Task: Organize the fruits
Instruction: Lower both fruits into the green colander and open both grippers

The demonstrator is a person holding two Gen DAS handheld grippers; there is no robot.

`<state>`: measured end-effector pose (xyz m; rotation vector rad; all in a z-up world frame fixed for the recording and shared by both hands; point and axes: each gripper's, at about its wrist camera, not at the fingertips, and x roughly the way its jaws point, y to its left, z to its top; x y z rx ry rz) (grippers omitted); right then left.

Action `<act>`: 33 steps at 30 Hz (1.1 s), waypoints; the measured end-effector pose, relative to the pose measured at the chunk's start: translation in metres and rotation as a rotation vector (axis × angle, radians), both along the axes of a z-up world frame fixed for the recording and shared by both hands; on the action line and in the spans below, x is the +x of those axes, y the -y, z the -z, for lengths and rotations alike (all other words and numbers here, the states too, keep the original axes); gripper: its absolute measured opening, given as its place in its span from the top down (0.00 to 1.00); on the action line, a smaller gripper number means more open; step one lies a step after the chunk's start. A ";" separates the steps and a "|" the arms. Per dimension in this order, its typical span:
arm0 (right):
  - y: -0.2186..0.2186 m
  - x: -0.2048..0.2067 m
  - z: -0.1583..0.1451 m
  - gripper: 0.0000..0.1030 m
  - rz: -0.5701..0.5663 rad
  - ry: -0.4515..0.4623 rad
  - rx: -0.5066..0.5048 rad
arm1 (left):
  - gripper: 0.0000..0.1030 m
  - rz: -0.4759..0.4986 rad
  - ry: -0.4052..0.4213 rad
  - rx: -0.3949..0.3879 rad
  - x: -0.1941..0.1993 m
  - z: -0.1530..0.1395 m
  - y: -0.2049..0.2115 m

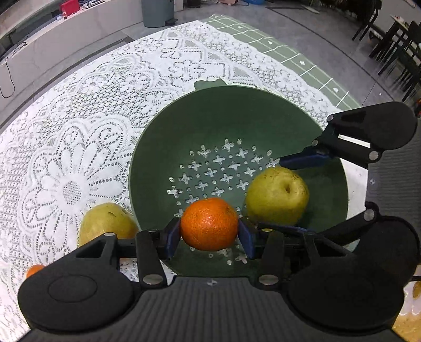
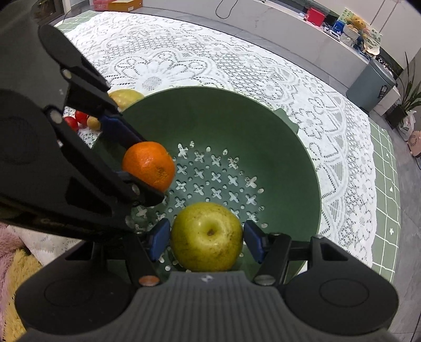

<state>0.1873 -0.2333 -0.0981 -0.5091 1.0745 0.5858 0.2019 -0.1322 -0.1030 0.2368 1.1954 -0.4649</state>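
Note:
A green perforated colander [image 1: 236,105] [image 2: 289,157] stands on the lace tablecloth. My left gripper [image 1: 209,238] is shut on an orange mandarin [image 1: 209,223] [image 2: 148,165] and holds it over the colander's near side. My right gripper [image 2: 206,240] brackets a yellow-green pear [image 2: 206,236] [image 1: 277,196] that rests in the colander; its pads stand slightly apart from the pear, so it is open. The right gripper also enters the left wrist view [image 1: 286,194] from the right.
A second yellow pear [image 1: 106,223] [image 2: 125,97] lies on the cloth outside the colander. Another mandarin [image 1: 33,270] sits at the left. Small red and yellow fruits [image 2: 80,119] lie beyond the left gripper. A grey bin [image 1: 157,11] stands on the floor.

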 end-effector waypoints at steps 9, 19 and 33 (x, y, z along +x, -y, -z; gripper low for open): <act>0.003 -0.003 -0.003 0.43 -0.007 -0.010 -0.013 | 0.48 0.035 0.021 0.088 -0.003 0.004 0.011; 0.006 -0.009 -0.005 0.42 0.004 -0.016 -0.015 | 0.39 0.022 0.016 0.087 -0.007 0.002 0.014; 0.007 -0.021 -0.026 0.35 0.053 0.065 0.014 | 0.34 -0.057 0.132 -0.028 -0.041 -0.046 -0.004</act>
